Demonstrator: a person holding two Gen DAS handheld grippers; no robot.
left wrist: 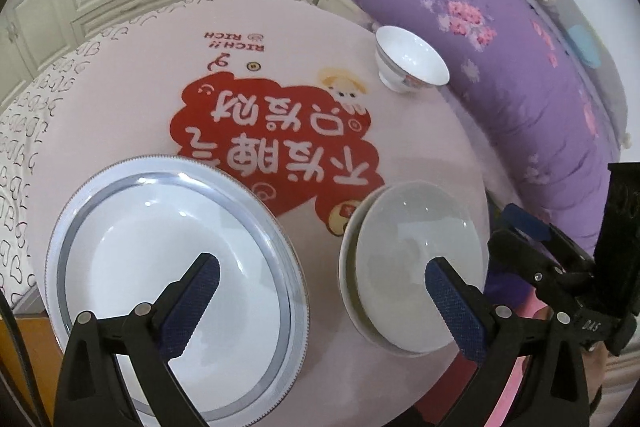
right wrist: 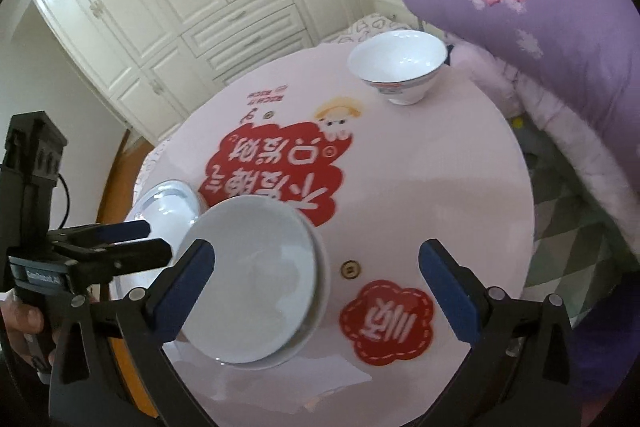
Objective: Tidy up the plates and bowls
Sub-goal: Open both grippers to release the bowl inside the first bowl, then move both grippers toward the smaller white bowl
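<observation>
Looking down the left gripper: its jaws stand wide apart, nothing between the pads, released.
Silver-rimmed plate: lies flat on the round pink mat, under and around the left finger.
Stacked pair of white dishes: beside the plate, not touching it, with the right finger in front of its near side.
Small bowl: upright, far ahead and to the right, near the purple quilt.
Right gripper, seen from the left one: at the right edge, beside the stack.

Right gripper: jaws spread wide, empty, holding nothing.
Stacked pair of white dishes: under the left finger, well clear of the right finger.
Silver-rimmed plate: beyond the stack to the left, partly hidden by it.
Small bowl: upright, far ahead near the mat's far edge.
Left gripper: enters from the left, held in a hand.
</observation>
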